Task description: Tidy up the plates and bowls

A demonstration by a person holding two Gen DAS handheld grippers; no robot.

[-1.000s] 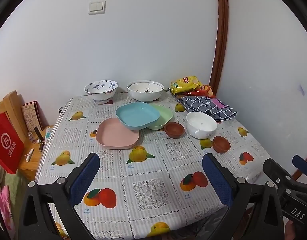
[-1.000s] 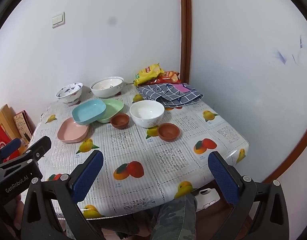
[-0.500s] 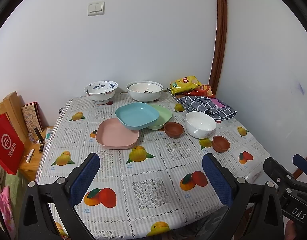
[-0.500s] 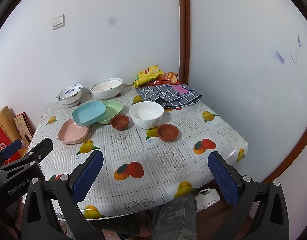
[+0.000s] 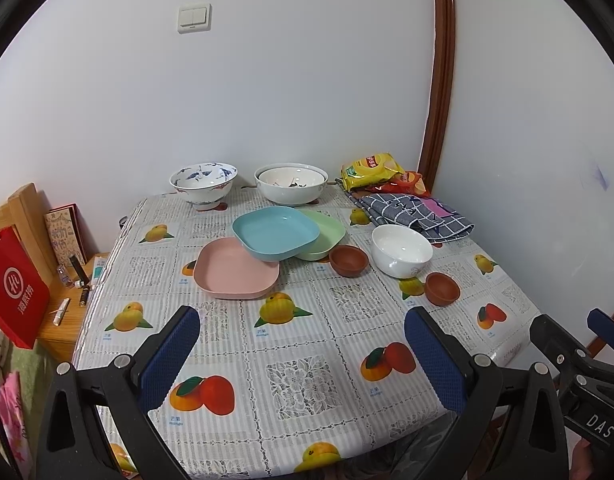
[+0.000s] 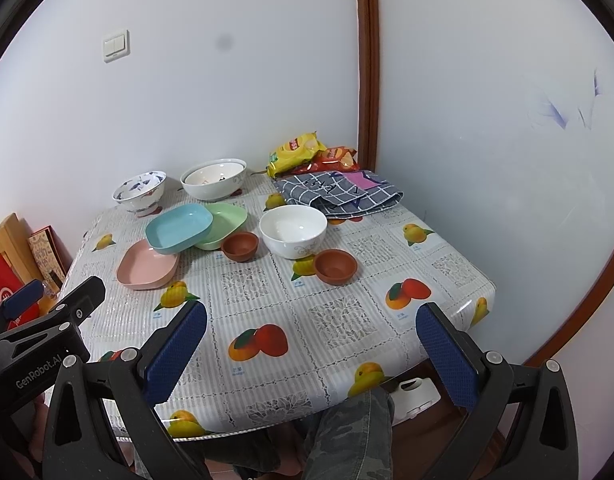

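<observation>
1. Left gripper (image 5: 303,354) spread wide, nothing between the blue pads, hanging over the near edge of the table (image 5: 307,360); touching nothing.
2. Right gripper (image 6: 311,354) likewise spread wide and empty, over the near right part of the same table, well short of any dish.
3. Nearest to the right gripper: one small brown bowl (image 6: 335,266), then the white bowl (image 6: 293,230) just behind it, then a second small brown bowl (image 6: 239,245) to the left.
4. Nearest to the left gripper: pink plate (image 5: 235,269), with the blue plate (image 5: 275,232) tilted across its far edge and resting on the green plate (image 5: 325,236) to the right.
5. Far side by the wall: blue-patterned bowl (image 5: 203,184) and large white bowl (image 5: 291,183), apart.
6. Far right corner: checked cloth (image 5: 417,214) and snack bags (image 5: 373,168).
7. Judged progress: barely begun. Plates overlapping loosely, not nested; bowls scattered singly. Left to do: stacking plates squarely, gathering bowls by size.
</observation>
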